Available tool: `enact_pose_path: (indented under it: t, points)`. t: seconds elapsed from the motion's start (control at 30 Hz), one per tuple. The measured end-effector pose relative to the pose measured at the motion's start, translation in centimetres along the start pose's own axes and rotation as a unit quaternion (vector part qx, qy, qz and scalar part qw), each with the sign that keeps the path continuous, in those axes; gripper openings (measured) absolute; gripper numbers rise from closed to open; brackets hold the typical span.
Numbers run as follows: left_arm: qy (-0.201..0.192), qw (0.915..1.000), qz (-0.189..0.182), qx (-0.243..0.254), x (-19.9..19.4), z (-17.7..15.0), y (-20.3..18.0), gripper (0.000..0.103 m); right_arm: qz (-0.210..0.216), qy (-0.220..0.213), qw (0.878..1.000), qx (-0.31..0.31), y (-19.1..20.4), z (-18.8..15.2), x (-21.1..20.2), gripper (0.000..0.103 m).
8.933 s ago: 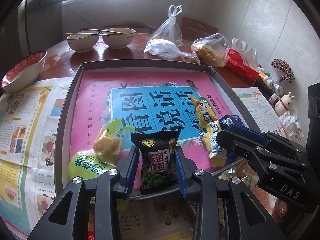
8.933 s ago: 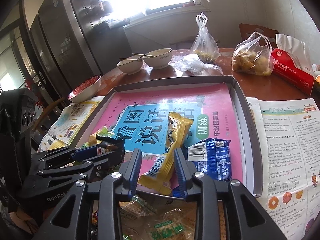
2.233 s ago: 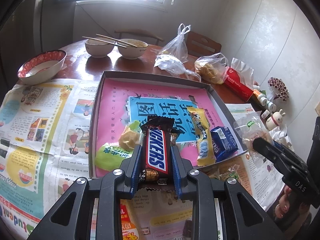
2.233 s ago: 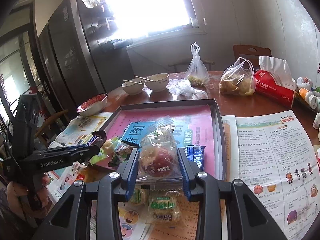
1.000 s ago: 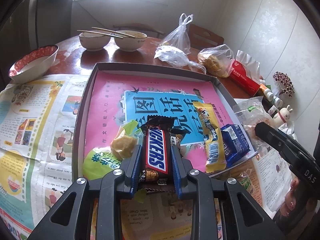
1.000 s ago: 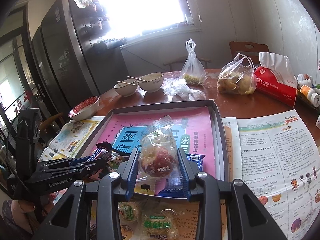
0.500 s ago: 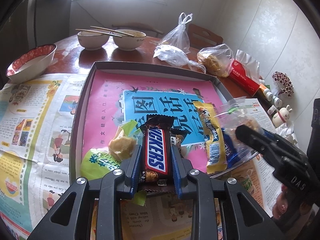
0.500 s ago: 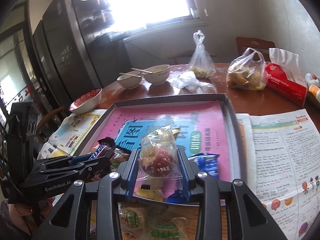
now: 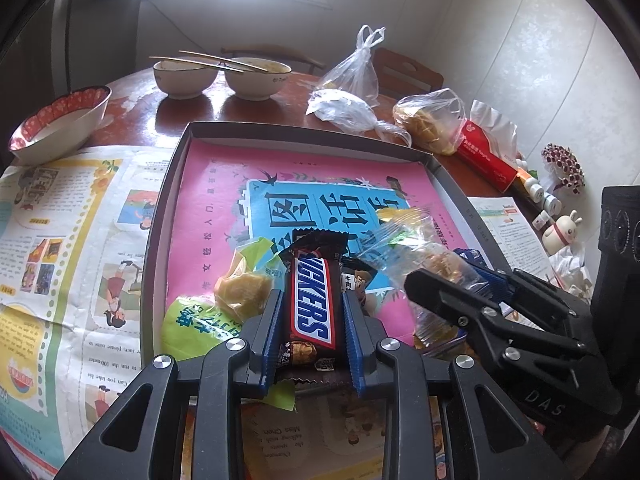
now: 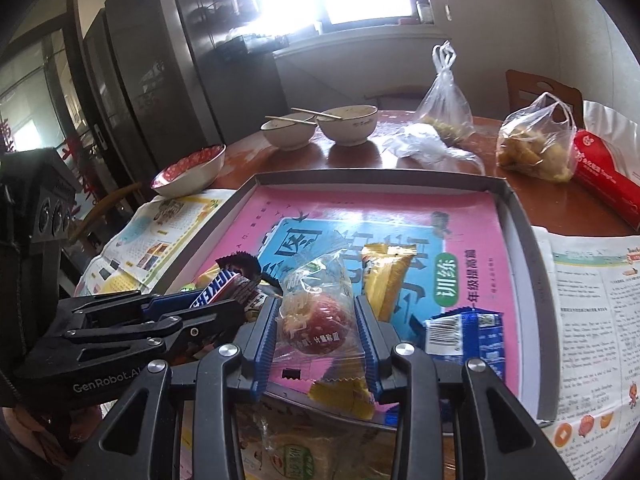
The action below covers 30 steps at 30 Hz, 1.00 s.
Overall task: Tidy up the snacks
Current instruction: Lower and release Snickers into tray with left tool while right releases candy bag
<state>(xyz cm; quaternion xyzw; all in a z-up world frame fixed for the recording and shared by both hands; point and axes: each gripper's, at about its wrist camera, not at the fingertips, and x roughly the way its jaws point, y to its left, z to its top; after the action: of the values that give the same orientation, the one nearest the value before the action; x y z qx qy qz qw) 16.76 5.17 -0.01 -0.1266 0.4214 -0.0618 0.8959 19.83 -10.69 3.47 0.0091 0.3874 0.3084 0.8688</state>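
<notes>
Snickers bar (image 9: pixel 313 307) clamped in left gripper (image 9: pixel 312 332) fingers above tray (image 9: pixel 168 200) near edge | clear-wrapped pastry (image 10: pixel 316 320) clamped in right gripper (image 10: pixel 318 344) fingers over tray | yellow packet (image 10: pixel 386 280) and blue packet (image 10: pixel 466 336) lie inside.

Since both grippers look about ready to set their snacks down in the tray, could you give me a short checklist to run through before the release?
1. Left gripper firmly clamped on the Snickers bar: ok.
2. Right gripper clamped on the clear snack packet: ok.
3. Both snacks over the grey tray: ok, near its front edge.
4. Bare spot under the Snickers bar: not ok, a green packet and a yellow wrapped snack lie close beside it.
5. Bare spot under the clear packet: cannot tell, the yellow bar and blue packet crowd it.
6. Grippers apart from each other: ok, but close.
</notes>
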Motion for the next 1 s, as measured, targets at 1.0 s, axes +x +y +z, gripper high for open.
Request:
enact_pose_path:
  t: [1.0]
  points:
    - [-0.004, 1.0, 0.005, 0.001, -0.1, -0.1, 0.1, 0.03, -0.011, 0.006, 1.0, -0.027, 0.9, -0.6, 0.3, 0.039]
